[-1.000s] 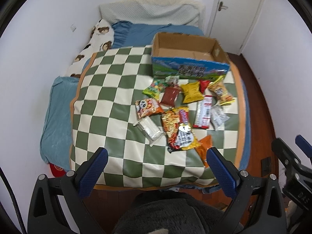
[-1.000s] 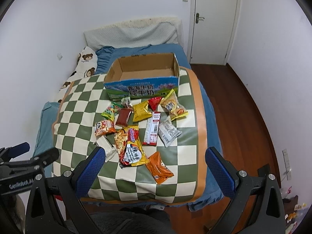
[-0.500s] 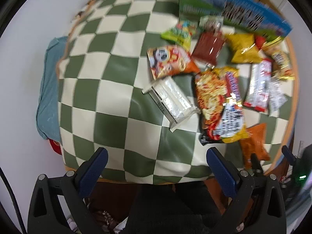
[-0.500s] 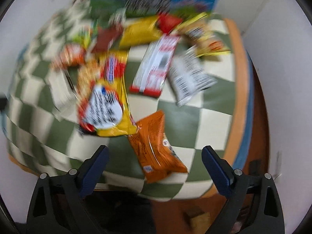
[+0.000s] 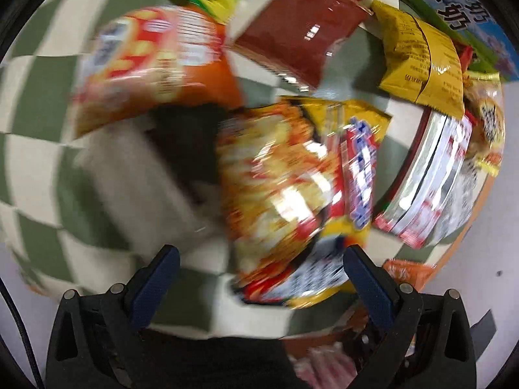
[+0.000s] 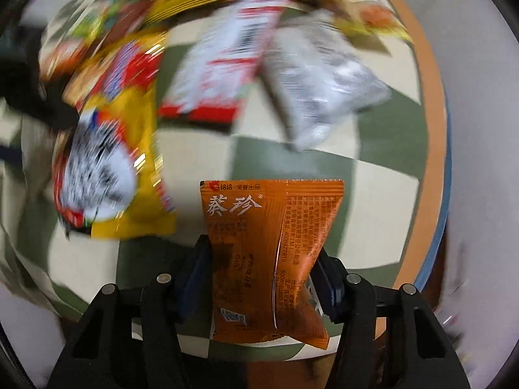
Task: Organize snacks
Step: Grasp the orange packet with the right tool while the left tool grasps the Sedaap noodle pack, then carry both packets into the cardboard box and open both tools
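Snacks (image 5: 298, 175) mostly lying loose on checkered bed cover (image 6: 373, 181). Orange pack (image 6: 272, 246) pinched in right tool (image 6: 264, 259), lifted just above cover. Left tool (image 5: 258, 278) spread wide, holding nothing, close over big yellow bag. Farther back, box (image 5: 454, 9) waiting. Nearly everything left to put away.

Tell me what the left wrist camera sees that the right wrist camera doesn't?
Left only: the open left hand-held gripper, a dark red packet, and the box edge.

Right only: the right hand-held gripper shut on an orange packet, and a silver packet.

Both: the checked cover, the big yellow bag and the red-and-white packet.
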A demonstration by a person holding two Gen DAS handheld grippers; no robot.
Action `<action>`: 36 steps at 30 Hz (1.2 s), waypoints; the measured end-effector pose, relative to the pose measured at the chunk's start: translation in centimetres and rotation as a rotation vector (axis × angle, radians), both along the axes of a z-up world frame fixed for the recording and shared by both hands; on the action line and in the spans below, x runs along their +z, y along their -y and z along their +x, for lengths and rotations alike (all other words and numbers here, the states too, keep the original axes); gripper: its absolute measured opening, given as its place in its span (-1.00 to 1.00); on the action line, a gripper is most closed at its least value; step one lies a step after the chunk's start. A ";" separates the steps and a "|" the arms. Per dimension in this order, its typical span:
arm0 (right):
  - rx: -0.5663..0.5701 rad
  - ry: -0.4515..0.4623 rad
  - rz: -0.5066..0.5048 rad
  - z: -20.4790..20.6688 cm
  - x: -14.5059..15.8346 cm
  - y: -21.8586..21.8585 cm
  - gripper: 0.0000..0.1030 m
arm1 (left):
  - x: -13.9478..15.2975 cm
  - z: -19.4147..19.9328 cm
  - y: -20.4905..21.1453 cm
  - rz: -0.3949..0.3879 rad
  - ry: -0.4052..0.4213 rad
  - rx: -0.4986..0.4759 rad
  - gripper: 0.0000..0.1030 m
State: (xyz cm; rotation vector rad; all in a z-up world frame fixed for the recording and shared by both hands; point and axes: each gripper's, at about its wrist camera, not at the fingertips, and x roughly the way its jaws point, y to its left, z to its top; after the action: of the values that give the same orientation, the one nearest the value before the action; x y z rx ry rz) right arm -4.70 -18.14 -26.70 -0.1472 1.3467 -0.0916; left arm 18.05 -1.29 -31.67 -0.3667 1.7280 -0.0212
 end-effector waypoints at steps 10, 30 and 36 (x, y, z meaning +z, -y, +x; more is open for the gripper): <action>-0.257 -0.014 0.305 1.4 1.2 7.9 0.18 | -0.4 0.0 4.4 0.099 0.098 -0.120 0.67; -0.262 -0.008 0.202 0.2 0.9 6.5 0.18 | 0.0 -6.0 3.2 0.094 0.159 -0.253 0.63; -0.282 0.016 0.170 -1.4 2.7 6.1 0.02 | 3.0 -6.4 2.6 0.084 0.216 -0.299 0.63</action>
State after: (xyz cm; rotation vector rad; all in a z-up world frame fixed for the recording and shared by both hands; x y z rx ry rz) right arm -6.08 -24.19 -23.96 0.1867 1.3462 -0.2141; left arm 11.63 -3.90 -28.69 -0.0393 1.5502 -0.1970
